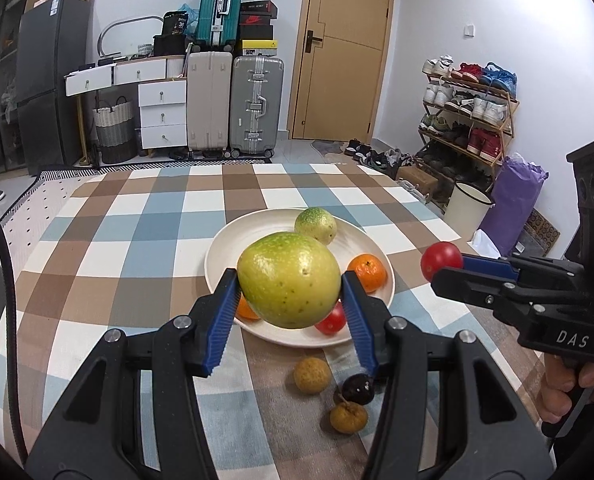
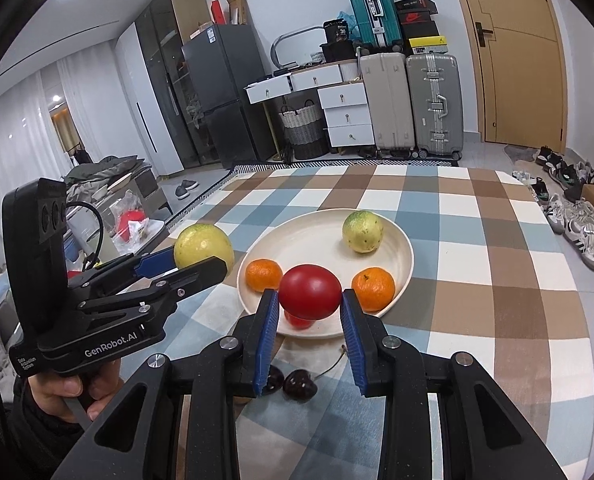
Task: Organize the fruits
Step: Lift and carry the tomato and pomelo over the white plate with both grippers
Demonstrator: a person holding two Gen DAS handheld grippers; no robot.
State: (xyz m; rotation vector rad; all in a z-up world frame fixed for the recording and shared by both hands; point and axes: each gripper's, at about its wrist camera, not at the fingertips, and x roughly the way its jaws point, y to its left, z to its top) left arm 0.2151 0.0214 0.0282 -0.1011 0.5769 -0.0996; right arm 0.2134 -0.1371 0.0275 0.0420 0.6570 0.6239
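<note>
My left gripper is shut on a large yellow-green fruit and holds it above the near rim of the cream plate. My right gripper is shut on a red tomato, also just over the plate's near edge. On the plate lie a smaller green fruit, two oranges and a second red tomato, mostly hidden. From the left wrist view the right gripper carries its tomato to the right of the plate.
On the checked tablecloth in front of the plate lie two brown longans and dark cherries. A person's hand grips each handle. Suitcases, drawers and a shoe rack stand beyond the table's far edge.
</note>
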